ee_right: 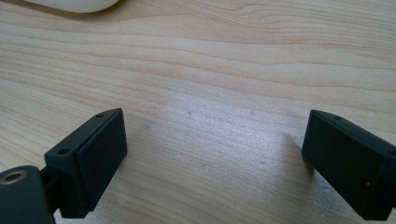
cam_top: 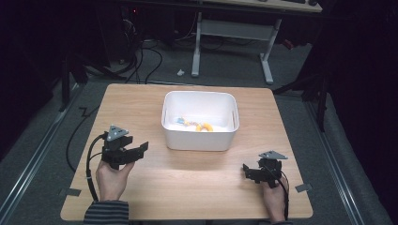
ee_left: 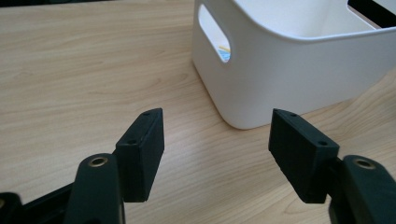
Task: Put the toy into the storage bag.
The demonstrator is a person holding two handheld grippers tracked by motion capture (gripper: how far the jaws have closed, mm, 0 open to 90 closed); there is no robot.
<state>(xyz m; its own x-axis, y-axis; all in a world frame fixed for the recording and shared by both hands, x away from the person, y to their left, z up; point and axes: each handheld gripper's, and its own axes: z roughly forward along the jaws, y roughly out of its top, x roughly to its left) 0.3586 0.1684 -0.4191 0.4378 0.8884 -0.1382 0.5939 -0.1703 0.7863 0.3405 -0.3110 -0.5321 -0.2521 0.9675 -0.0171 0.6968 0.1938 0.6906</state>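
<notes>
Black jaws stand apart and empty on the left hand-held gripper (cam_top: 136, 151), lower left, and the right hand-held gripper (cam_top: 249, 171), lower right, both resting on the wooden tabletop (cam_top: 141, 105), seemingly ready. Between them, upper centre, a white bin (cam_top: 199, 140) keeps small orange items (cam_top: 204, 127) contained.

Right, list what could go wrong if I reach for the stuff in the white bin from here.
1. The small orange and blue items lie low inside the white bin; its tall walls could block open jaws coming in at an angle.
2. The bin stands free on the wooden table, so a bump from the left gripper, which points at its corner, might push it.
3. The items lie close together, so one grab may catch several.
</notes>
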